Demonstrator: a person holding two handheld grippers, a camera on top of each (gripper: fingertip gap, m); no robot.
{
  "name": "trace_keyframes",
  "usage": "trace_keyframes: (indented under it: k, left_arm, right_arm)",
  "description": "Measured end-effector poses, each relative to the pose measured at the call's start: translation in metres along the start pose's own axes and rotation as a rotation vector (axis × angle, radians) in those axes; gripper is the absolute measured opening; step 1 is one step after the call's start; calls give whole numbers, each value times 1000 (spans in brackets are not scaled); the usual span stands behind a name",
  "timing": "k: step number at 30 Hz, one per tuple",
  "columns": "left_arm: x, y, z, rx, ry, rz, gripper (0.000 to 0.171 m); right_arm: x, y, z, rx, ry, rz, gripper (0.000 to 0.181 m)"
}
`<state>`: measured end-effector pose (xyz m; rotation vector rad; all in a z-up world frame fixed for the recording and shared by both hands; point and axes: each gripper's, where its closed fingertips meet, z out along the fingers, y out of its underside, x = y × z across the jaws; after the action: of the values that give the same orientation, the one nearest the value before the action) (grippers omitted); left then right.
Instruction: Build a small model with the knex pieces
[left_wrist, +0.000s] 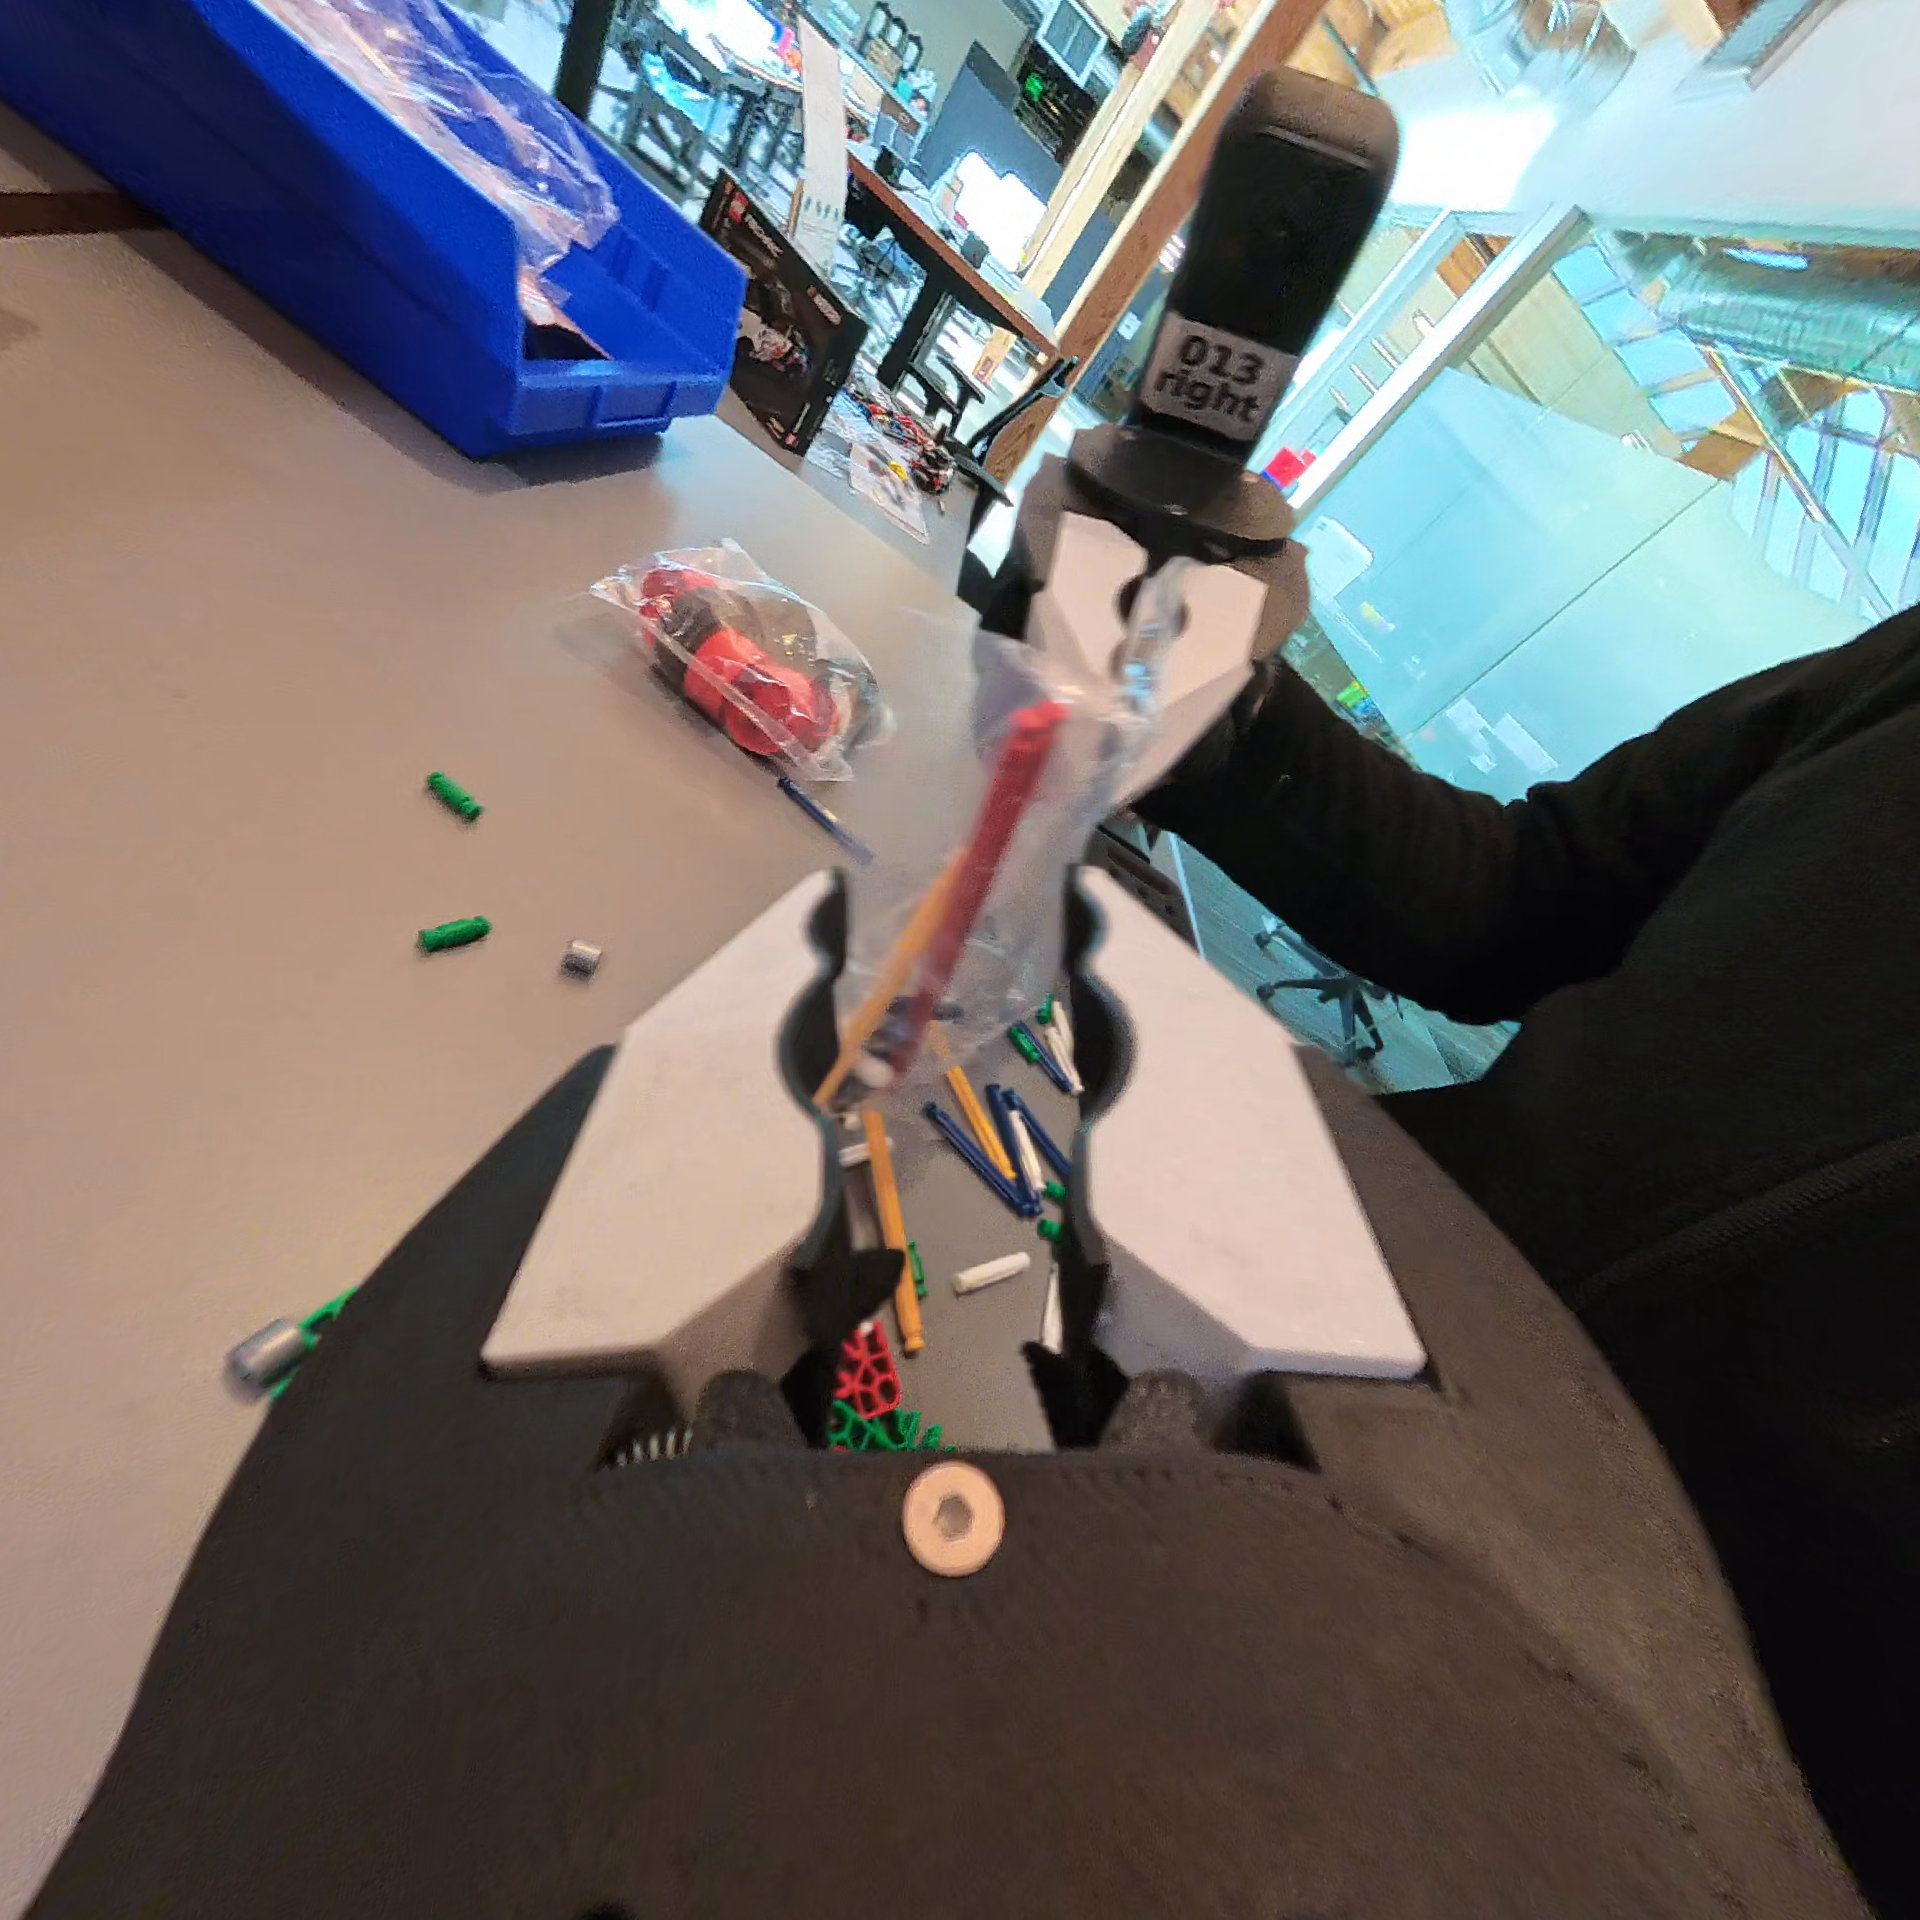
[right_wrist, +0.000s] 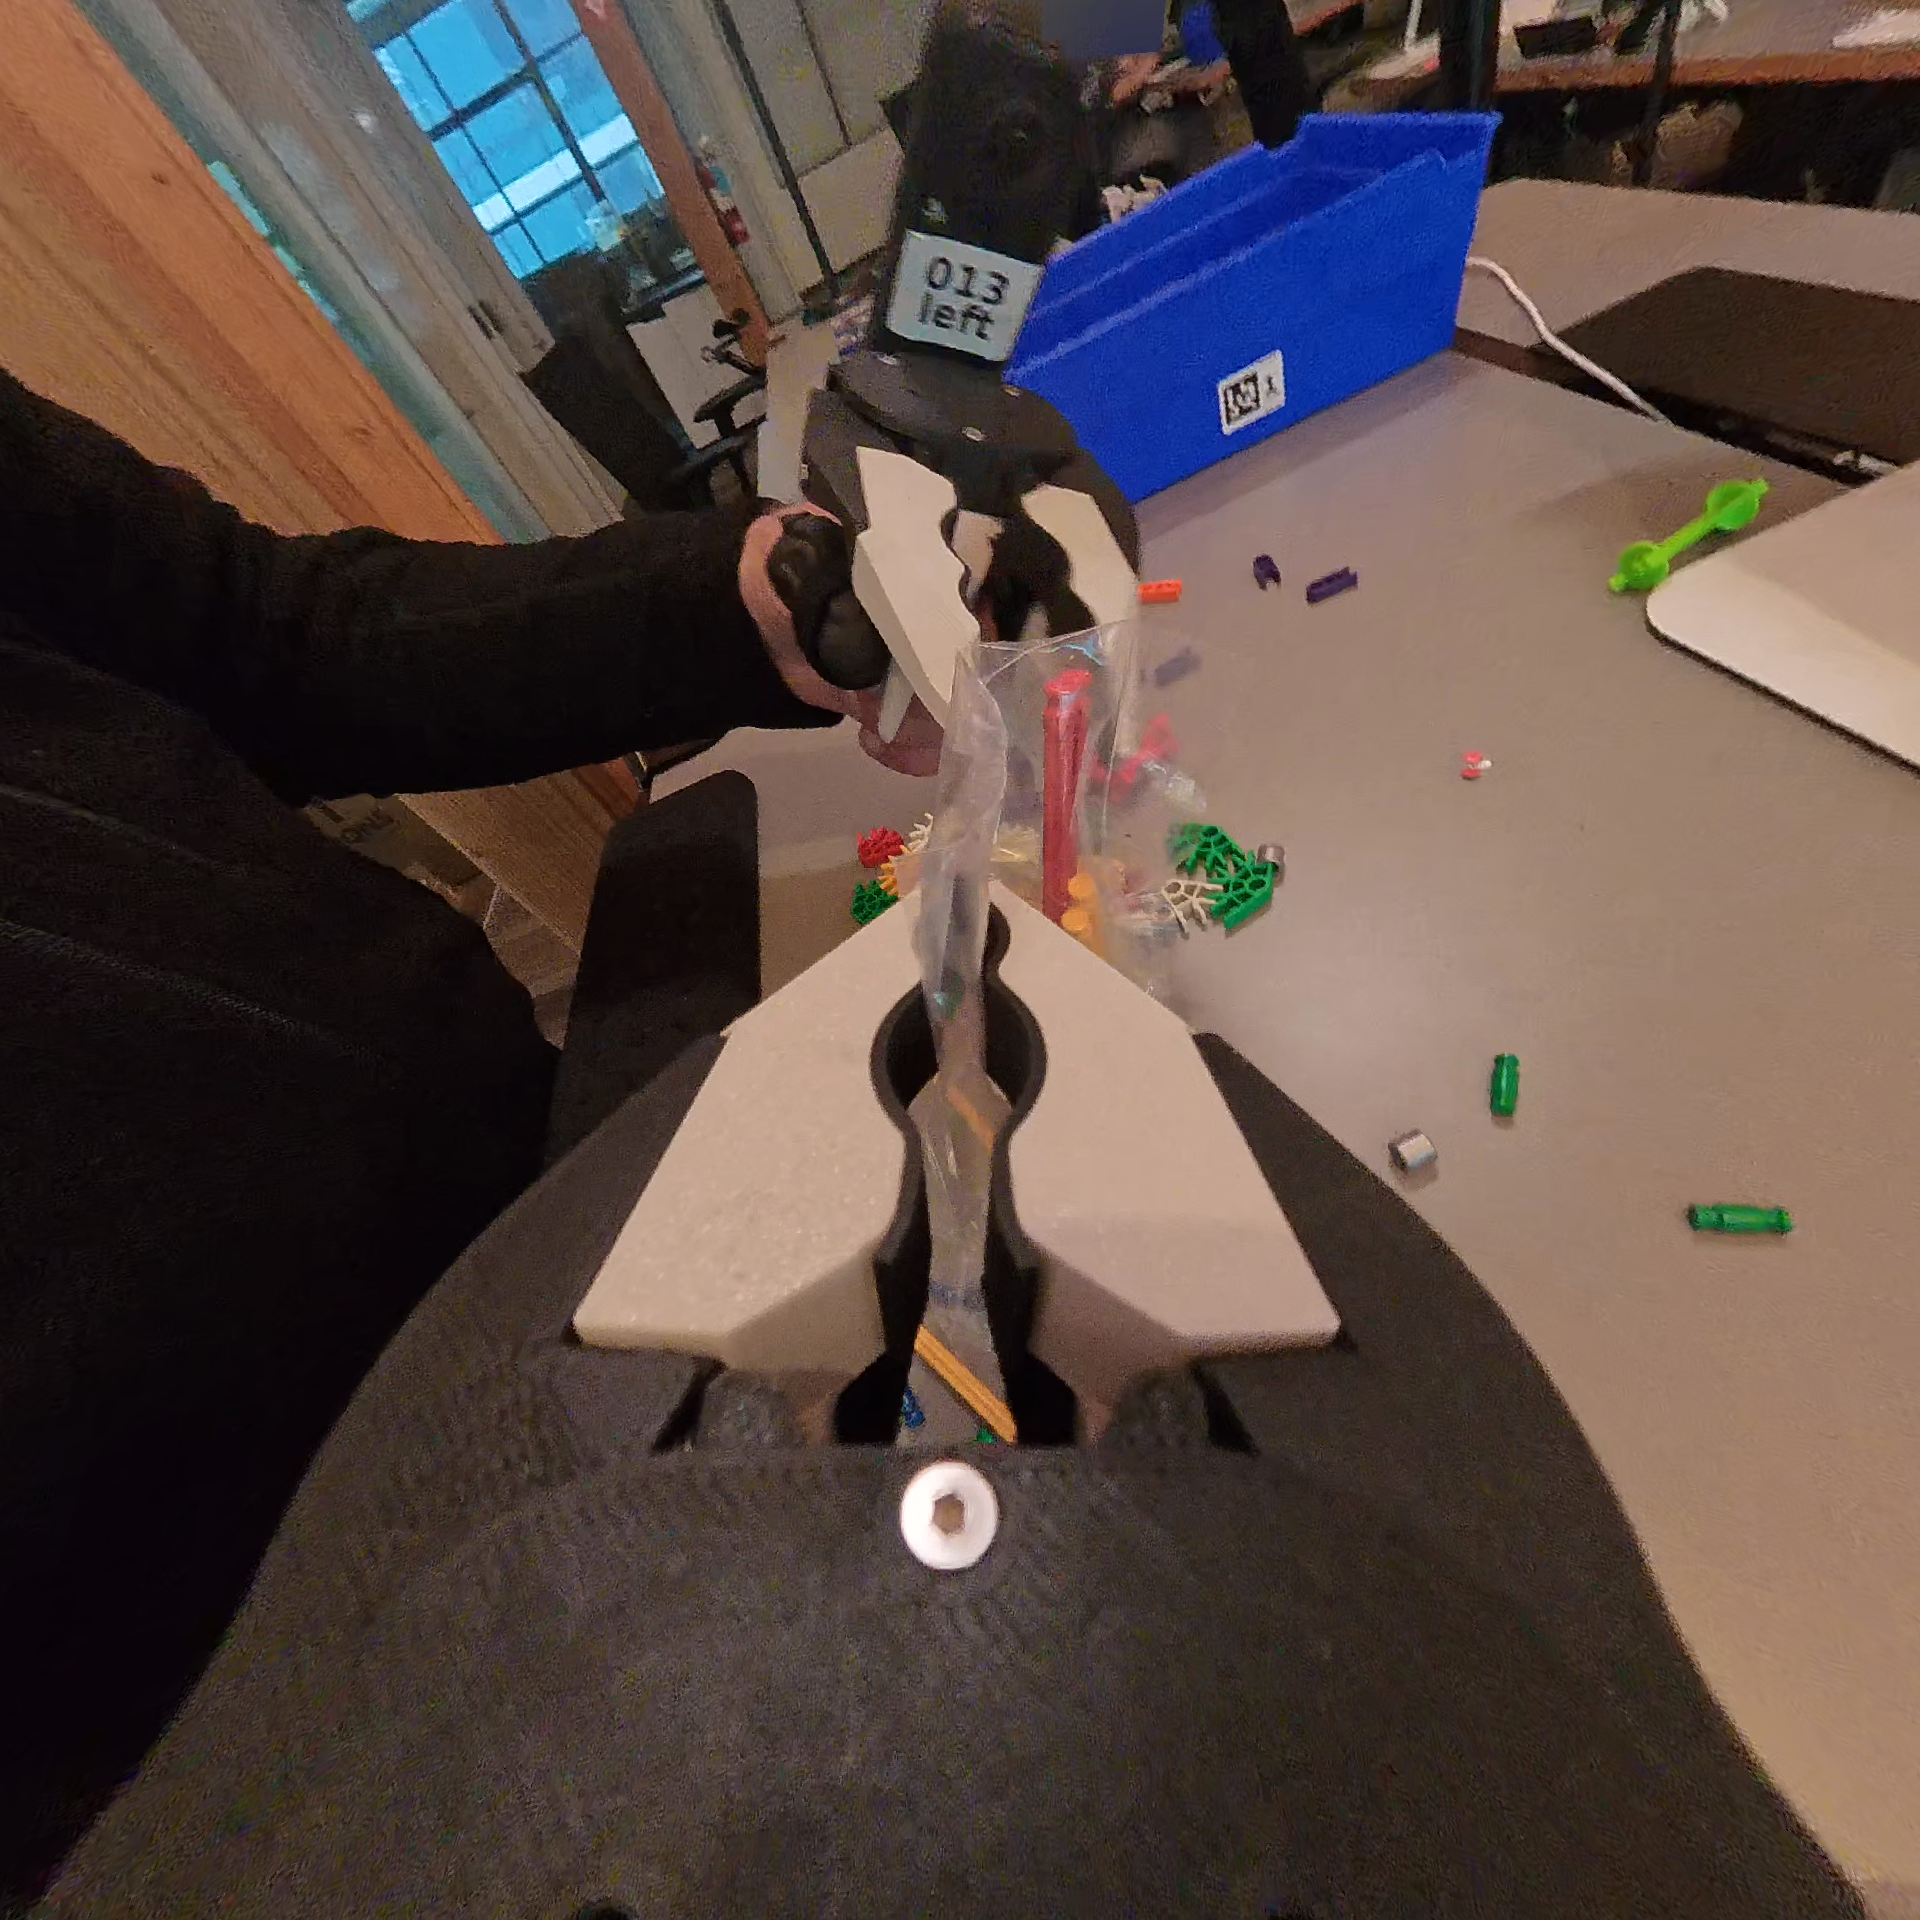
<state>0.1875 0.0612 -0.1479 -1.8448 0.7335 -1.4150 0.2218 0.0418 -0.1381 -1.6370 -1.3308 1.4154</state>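
Note:
A clear plastic bag (left_wrist: 1013, 748) with a red rod and yellow rods inside hangs above the grey table (left_wrist: 260, 727). My right gripper (right_wrist: 966, 914) is shut on the bag's upper edge (right_wrist: 961, 790), with the film pinched between its fingers. It also shows in the left wrist view (left_wrist: 1143, 665), above the bag. My left gripper (left_wrist: 956, 894) is open, and the lower part of the bag hangs between its fingertips. It also shows in the right wrist view (right_wrist: 1049, 623), with its jaws apart at the bag's far end. Loose blue, yellow and white rods (left_wrist: 997, 1143) lie under the bag.
A blue bin (left_wrist: 416, 260) stands at the table's far side. A second bag of red and black parts (left_wrist: 748, 665) lies nearby. Green pegs (left_wrist: 454, 797) and a grey sleeve (left_wrist: 582, 956) are scattered about. Green and red connectors (right_wrist: 1226, 873), a lime green tool (right_wrist: 1683, 530) and a grey slab (right_wrist: 1818, 623) lie to the right. My hands' fingertips stand some 5 cm from each other. To reach the grey slab (right_wrist: 1818, 623) in a straight line is about 30 cm for my left fingers, about 35 cm for my right.

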Motion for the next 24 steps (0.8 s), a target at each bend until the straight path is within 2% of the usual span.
trace_keyframes:
  k: [3, 5, 7, 8, 9, 10, 14, 16, 19, 20, 21, 23, 24]
  left_arm:
    - [-3, -14, -5, 49, 45, 22, 54]
    - [5, -22, -1, 72, 174, -23, 59]
    - [28, -22, 5, 58, 351, -46, 49]
    - [36, -21, 8, 55, 397, -39, 38]
    - [41, -18, 10, 35, 432, -33, 17]
    - [36, -16, 13, 26, 401, -16, 6]
    - [14, -16, 12, 31, 271, -6, 2]
    - [13, -20, 9, 35, 229, 5, 2]
    - [12, -19, 17, -34, 147, 49, 2]
    - [13, -15, 22, -81, 121, 72, 2]
    - [16, -13, 26, -111, 101, 99, 2]
    - [3, -11, 21, -169, -30, 181, 2]
    - [2, -14, 14, -160, -41, 183, 2]
  right_arm:
    - [-13, -11, -2, 22, -61, -67, 0]
    - [-22, -18, -2, 37, -117, -97, 0]
    - [-24, -20, -1, 34, -129, -123, 0]
    - [-24, -19, 0, 30, -137, -128, 0]
    - [-21, -17, 0, 20, -132, -121, 0]
    - [-16, -13, -1, -1, -118, -101, 0]
    - [0, -1, -8, -27, -57, -13, 0]
    - [6, -2, -10, -29, -7, 9, 38]
    - [0, -11, -4, -22, 18, -45, 32]
    - [-1, -14, -1, -22, 23, -58, 12]
    - [2, -13, 1, -37, 52, -72, 0]
    - [16, -5, -1, -88, 112, -39, 0]
    - [20, -7, -6, -63, 127, -22, 0]
